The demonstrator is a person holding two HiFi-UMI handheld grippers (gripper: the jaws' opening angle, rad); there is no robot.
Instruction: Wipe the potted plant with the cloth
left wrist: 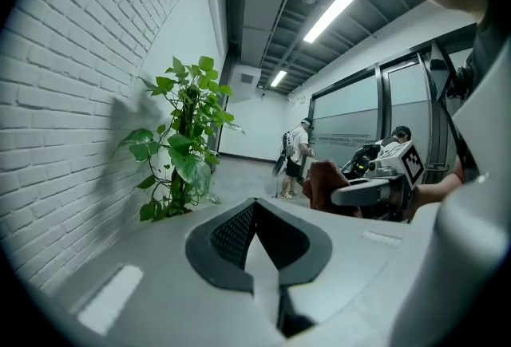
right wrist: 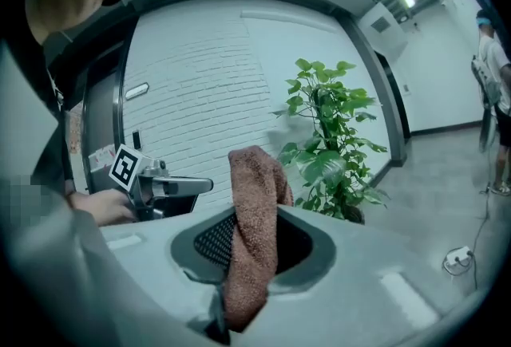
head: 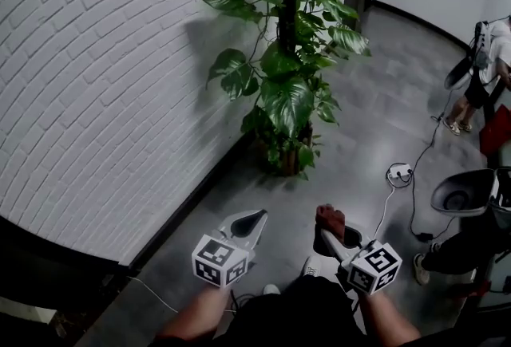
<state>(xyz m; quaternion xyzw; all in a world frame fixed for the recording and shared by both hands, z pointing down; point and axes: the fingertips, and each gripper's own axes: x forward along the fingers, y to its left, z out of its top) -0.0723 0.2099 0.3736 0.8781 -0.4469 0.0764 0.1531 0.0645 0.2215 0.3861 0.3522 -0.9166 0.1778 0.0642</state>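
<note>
Presently: potted plant [head: 287, 74], tall, with broad glossy green leaves climbing a dark central pole, standing on the grey floor [head: 383, 122] close against the white brick wall [head: 96, 82], well apart from both tools. Cloth [right wrist: 251, 242], brown terry, bunched and upright, pinched between the closed jaws of the right gripper [head: 334, 235], held low before the person, presumably carried ready for the approach to the leaves. Left gripper [head: 243, 227], jaws together on nothing, alongside it, likely kept free to steady a leaf.
</note>
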